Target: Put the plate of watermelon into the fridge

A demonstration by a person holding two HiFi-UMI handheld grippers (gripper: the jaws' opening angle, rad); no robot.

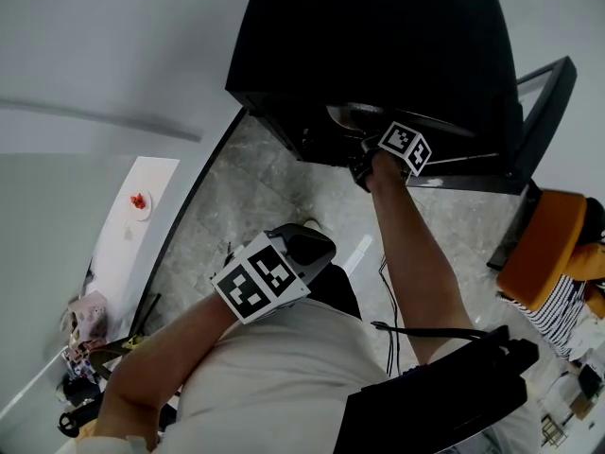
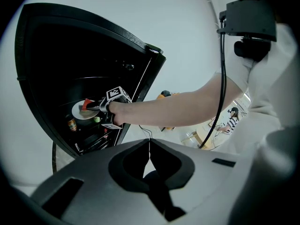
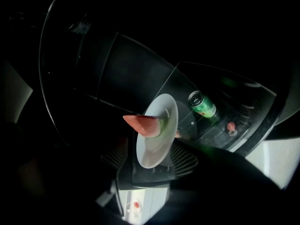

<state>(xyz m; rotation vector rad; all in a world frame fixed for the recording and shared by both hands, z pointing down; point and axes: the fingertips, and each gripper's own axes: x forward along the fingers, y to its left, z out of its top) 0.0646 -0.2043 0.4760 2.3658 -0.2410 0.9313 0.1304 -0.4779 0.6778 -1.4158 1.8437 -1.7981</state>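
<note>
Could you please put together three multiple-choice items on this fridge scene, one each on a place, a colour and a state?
1. Where is the plate of watermelon?
A. On an orange chair
B. On a glass shelf inside the fridge
C. On the floor

2. What colour is the can beside the plate?
A. Blue
B. Yellow
C. Green

3. How does the fridge door stand?
A. Open
B. Shut
C. Taken off and laid flat

Answers:
1 B, since the right gripper view shows the plate resting on the glass shelf in the dark interior.
2 C, since the can lying next to the plate is green.
3 A, since the head view shows the door swung out to the side of the fridge.
</note>
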